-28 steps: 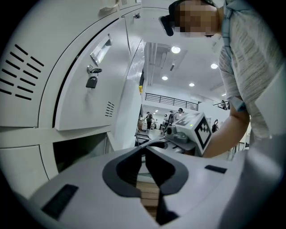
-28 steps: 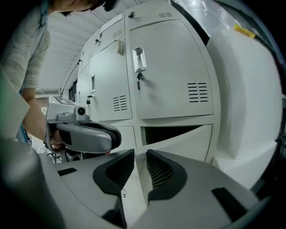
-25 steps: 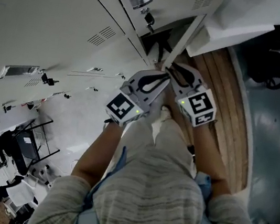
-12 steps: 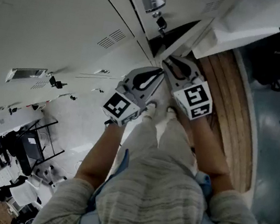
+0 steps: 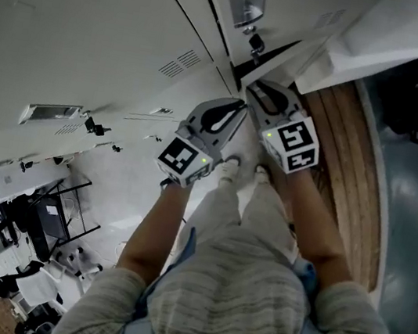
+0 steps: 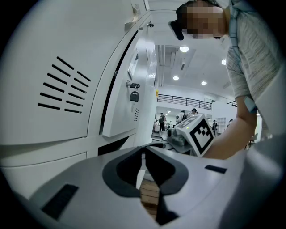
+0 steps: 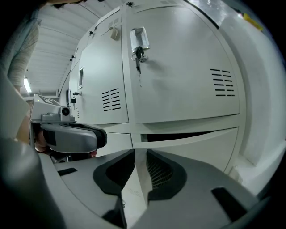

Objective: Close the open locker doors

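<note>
White painted sheet metal, the locker door (image 7: 192,150) hangs ajar in the bottom row, at 5 o'clock of the keyed lock (image 7: 138,51) in the right gripper view, with a dark slit showing along its top. I judge it light and stiff and free-swinging on its hinge, with slick paint that gives poor purchase. The free edge is the place to hold it, and a flat push would serve better near the end so nothing gets caught against the frame. Right tongs (image 7: 136,163) are pinched on that free edge, the white panel filling the gap between the jaws. Left tongs (image 6: 142,163) stand nearly together on a thin white strip, which I take for the same edge. The 2 sit side by side, with wooden floor (image 5: 347,146) at 3 o'clock in the head view.
</note>
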The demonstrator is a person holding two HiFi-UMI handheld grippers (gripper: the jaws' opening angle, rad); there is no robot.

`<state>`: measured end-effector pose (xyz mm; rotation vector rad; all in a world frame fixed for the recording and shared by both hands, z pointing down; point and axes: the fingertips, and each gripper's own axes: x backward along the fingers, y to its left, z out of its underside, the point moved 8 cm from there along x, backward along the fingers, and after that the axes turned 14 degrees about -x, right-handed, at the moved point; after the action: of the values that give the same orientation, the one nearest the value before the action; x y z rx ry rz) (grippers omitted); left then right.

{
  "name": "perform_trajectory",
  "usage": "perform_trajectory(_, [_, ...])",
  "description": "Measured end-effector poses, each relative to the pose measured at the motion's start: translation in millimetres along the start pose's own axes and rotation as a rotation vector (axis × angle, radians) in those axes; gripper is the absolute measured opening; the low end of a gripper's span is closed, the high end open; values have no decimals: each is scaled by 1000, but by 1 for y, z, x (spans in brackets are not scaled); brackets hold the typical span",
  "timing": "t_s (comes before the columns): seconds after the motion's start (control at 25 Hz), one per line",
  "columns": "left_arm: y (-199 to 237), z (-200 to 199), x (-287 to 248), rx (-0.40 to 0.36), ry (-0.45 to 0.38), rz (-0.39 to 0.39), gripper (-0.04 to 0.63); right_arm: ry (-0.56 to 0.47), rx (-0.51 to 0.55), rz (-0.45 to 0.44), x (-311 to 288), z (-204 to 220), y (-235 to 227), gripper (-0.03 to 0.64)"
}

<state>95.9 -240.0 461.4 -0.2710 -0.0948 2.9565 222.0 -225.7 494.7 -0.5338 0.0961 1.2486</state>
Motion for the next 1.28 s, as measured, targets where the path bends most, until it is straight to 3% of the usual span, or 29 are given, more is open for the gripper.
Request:
perform_trajectory(0.48, [8, 9, 2, -14, 39, -1, 11, -1, 2, -9, -16, -5, -5, 89])
perform_trajectory(1.28, [12, 11, 0, 13, 33, -25, 11, -4, 15, -28, -36, -13, -9, 89])
